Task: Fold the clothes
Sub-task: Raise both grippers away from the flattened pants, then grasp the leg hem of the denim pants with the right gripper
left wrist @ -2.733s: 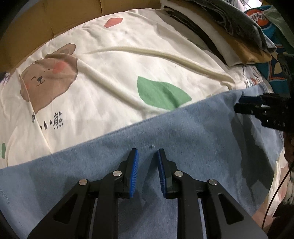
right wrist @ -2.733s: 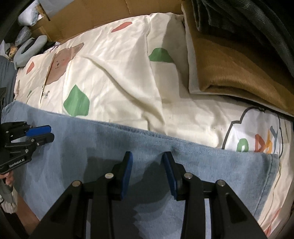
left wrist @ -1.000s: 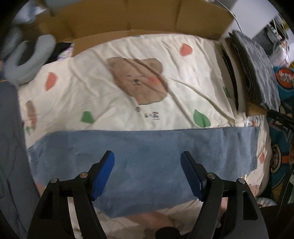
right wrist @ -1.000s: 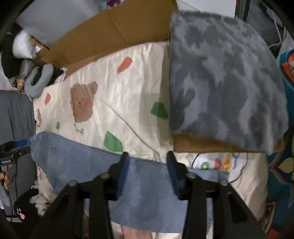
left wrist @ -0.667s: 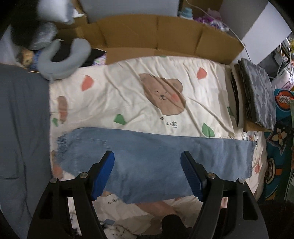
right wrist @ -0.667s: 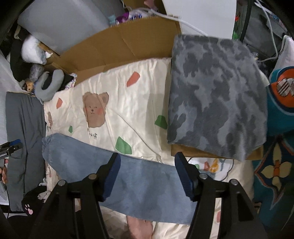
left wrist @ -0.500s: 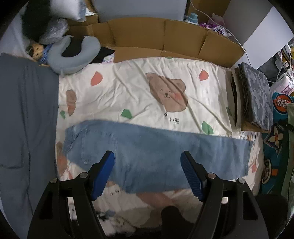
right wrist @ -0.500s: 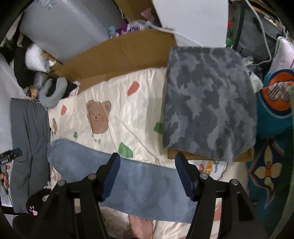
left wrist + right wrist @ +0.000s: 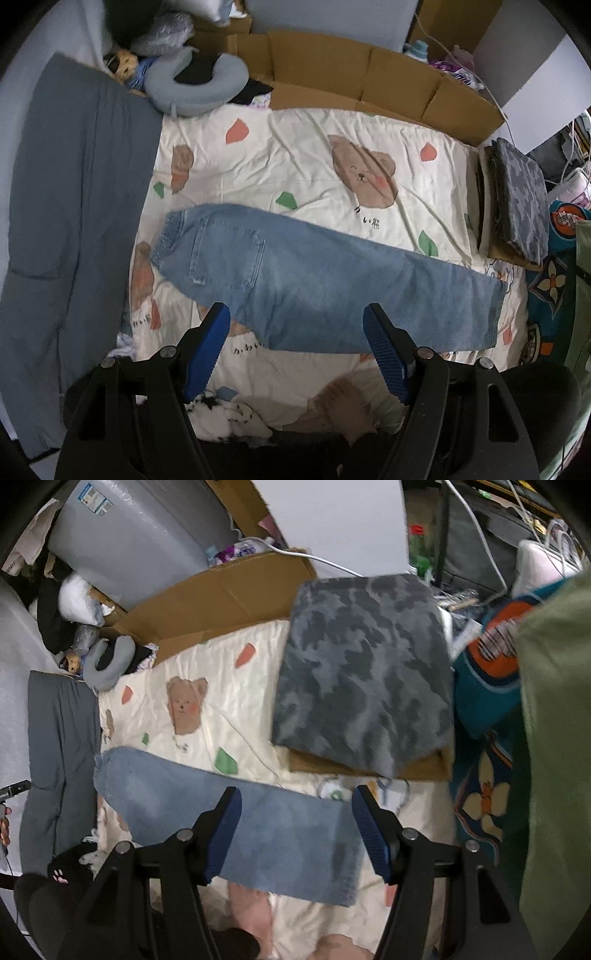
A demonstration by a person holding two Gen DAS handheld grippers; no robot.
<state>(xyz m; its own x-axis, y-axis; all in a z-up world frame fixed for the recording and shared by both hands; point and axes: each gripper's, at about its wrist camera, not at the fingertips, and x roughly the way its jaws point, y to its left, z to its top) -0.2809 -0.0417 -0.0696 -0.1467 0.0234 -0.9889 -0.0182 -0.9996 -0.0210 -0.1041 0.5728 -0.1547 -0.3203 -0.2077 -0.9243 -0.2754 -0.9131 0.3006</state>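
Observation:
A pair of light blue jeans lies folded lengthwise on the cream bear-print bedsheet, waistband at the left, leg hems at the right. High above them my left gripper looks straight down, open, with nothing between its blue pads. In the right wrist view the same jeans stretch across the bed's near side, and my right gripper hangs well above the leg end, open and empty. A stack of folded clothes topped by a grey camouflage piece rests at the bed's right end.
A flattened cardboard box lines the far side of the bed. A grey neck pillow and a doll lie at the far left corner. A grey quilt covers the left side. A teal patterned cloth and green fabric lie at the right.
Both grippers have let go of the jeans, opened and risen high above the bed. The views widened from the denim close-up to the whole bed; the jeans stay flat.

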